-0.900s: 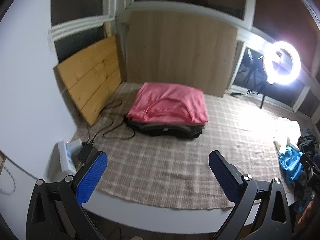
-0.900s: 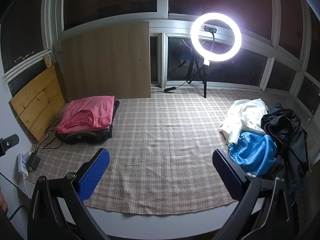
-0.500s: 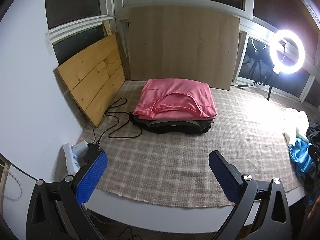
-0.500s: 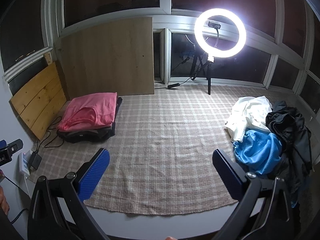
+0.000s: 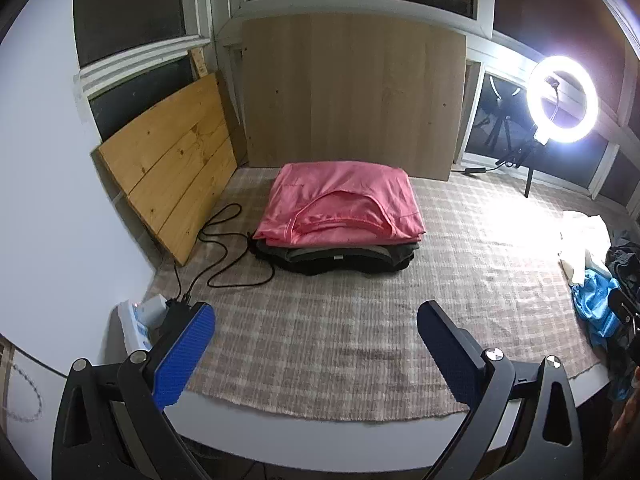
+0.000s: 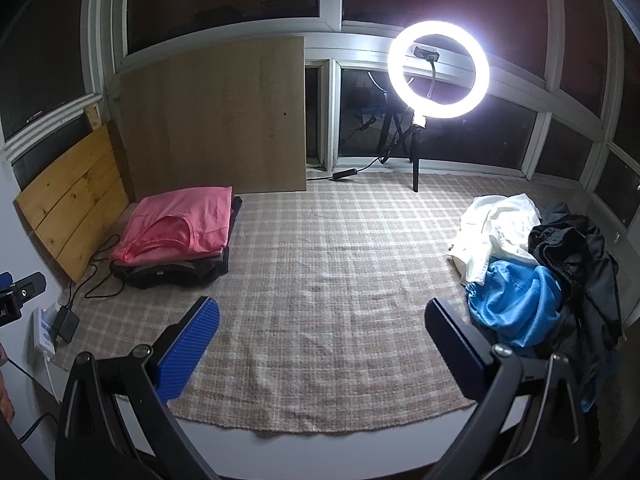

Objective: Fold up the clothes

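Observation:
A folded pink garment (image 5: 342, 204) (image 6: 180, 224) lies on top of a stack of folded dark clothes (image 5: 332, 258) (image 6: 172, 272) at the back left of the checked mat (image 5: 360, 312) (image 6: 328, 280). At the mat's right edge sits a loose heap: a white garment (image 6: 496, 228) (image 5: 582, 240), a blue one (image 6: 516, 304) (image 5: 596, 304) and a black one (image 6: 580, 252). My left gripper (image 5: 316, 316) hangs open over the mat's near edge, nothing between its fingers. My right gripper (image 6: 322, 316) is open too, empty, left of the heap.
A lit ring light (image 6: 438, 70) (image 5: 562, 100) on a tripod stands at the back. Wooden boards (image 5: 172, 164) (image 6: 216, 116) lean on the windows. A power strip (image 5: 138, 320) (image 6: 44, 332) with black cables (image 5: 224, 248) lies at the mat's left.
The left wrist view has swung so the pink stack now sits nearer the middle and closer. The right wrist view has shifted slightly, the heap now nearer. Both grippers stayed open.

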Motion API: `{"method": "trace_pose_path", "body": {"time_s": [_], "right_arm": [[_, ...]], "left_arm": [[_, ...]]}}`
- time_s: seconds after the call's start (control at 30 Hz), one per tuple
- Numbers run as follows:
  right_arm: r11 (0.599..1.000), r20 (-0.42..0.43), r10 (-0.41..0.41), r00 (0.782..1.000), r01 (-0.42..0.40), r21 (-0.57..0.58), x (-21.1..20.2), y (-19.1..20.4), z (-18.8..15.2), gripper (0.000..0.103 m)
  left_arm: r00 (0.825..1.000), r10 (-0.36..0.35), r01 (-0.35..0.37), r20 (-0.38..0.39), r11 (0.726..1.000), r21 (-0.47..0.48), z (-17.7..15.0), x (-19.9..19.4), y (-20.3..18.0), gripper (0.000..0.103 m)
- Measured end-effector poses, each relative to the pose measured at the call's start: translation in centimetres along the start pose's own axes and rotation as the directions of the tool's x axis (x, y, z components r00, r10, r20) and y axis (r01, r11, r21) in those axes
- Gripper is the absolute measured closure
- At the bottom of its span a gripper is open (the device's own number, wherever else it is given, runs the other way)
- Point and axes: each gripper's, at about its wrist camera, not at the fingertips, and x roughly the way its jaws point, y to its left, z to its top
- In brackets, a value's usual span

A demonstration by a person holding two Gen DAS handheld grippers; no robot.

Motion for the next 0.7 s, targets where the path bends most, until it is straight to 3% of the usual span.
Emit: {"method": "trace_pose_path", "body": {"time_s": [0.47,0.7], "right_arm": [[0.995,0.008,-0.086,0.996,0.085,0.043,-0.7,0.1,-0.6,0.000],[0.990,0.005,-0.111,0.994,0.110,0.089,-1.0,-1.7,-1.8,0.000]], "left_arm": [[0.996,-0.088,0.086,0.028,0.995,0.048,0.5,1.2,-0.2,0.002],[0.991,-0.126,0.119,0.045,0.986,0.119,1.1,1.9,-2.9,0.002]]}}
